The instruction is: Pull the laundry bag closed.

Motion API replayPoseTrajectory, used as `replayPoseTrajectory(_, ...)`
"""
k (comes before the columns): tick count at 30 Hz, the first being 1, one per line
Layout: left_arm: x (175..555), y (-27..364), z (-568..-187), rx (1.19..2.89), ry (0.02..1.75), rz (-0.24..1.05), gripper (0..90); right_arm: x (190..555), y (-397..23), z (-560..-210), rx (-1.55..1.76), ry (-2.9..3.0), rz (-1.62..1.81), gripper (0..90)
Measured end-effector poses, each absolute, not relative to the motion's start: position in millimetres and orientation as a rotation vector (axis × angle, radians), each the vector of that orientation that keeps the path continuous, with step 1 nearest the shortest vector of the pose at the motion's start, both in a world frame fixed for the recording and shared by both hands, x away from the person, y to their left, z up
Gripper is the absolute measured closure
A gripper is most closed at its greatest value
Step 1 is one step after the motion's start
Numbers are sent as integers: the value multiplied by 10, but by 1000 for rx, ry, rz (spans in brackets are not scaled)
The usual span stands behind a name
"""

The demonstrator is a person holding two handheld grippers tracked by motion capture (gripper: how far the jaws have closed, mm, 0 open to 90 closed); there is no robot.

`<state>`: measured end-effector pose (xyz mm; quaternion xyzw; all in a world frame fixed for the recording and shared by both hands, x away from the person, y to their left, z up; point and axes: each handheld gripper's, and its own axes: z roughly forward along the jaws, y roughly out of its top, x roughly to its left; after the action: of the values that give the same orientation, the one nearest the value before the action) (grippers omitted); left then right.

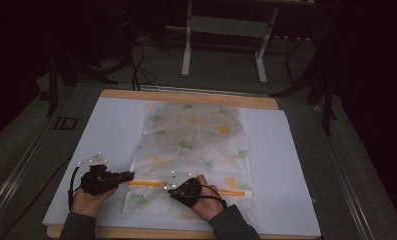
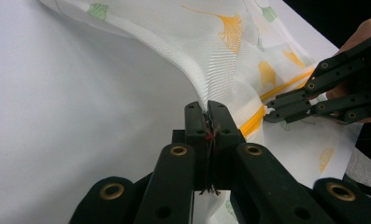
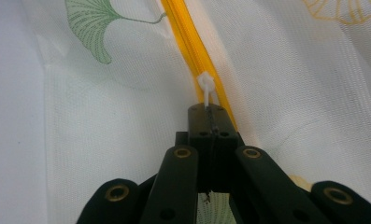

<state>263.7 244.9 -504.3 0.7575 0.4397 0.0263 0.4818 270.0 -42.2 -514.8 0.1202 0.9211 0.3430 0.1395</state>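
My right gripper (image 3: pixel 210 109) clamps white zipper pull (image 3: pixel 205 86) | left gripper (image 2: pixel 207 108) pinches mesh bag (image 2: pixel 220 65) edge | risk: thin pull slips out if I tug the orange zipper (image 3: pixel 192 46) askew.

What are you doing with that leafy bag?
A person is working a mesh bag with leaf prints, lying on a white board. The left claw is shut on the bag's edge near one end of the orange zipper, lifting the fabric a little. The right claw is shut on the white zipper pull. The pull sits partway along the zipper. It looks like the bag is being zipped or unzipped; I cannot tell which.
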Motion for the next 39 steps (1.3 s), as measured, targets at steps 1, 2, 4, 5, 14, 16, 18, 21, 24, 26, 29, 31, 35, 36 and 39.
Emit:
replayPoseTrajectory(1,2638,2450,-5043,1846,1070,61,888,2701,-427,-5146,346,2661,988,900)
replayPoseTrajectory(2,2637,2451,-5043,1847,1071,64,888,2700,-436,-5143,349,2662,991,900)
replayPoseTrajectory(4,2636,2455,-5043,1846,1072,64,889,2701,-446,-5143,348,2661,985,900)
replayPoseTrajectory(5,2636,2456,-5044,1845,1073,65,888,2699,-451,-5145,353,2661,987,900)
replayPoseTrajectory(14,2636,2459,-5047,1841,1078,66,888,2700,-507,-5145,366,2657,983,900)
replayPoseTrajectory(16,2637,2458,-5048,1842,1078,67,888,2697,-517,-5147,360,2656,983,900)
replayPoseTrajectory(18,2640,2458,-5051,1846,1080,71,889,2690,-530,-5150,367,2656,985,900)
replayPoseTrajectory(21,2638,2463,-5050,1845,1081,75,888,2686,-558,-5155,374,2656,979,900)
replayPoseTrajectory(24,2636,2462,-5050,1844,1082,77,889,2683,-596,-5160,381,2656,978,900)
replayPoseTrajectory(26,2637,2461,-5051,1847,1083,81,888,2678,-617,-5157,388,2655,983,900)
replayPoseTrajectory(29,2637,2463,-5051,1849,1083,82,888,2672,-640,-5154,387,2648,983,900)
replayPoseTrajectory(31,2636,2465,-5052,1847,1085,85,889,2666,-655,-5153,394,2649,978,900)
replayPoseTrajectory(35,2635,2468,-5054,1846,1088,89,889,2654,-696,-5156,395,2644,976,900)
replayPoseTrajectory(36,2635,2469,-5054,1845,1088,88,889,2651,-708,-5154,399,2647,976,900)
replayPoseTrajectory(39,2634,2472,-5053,1843,1089,90,889,2643,-739,-5154,404,2641,973,900)
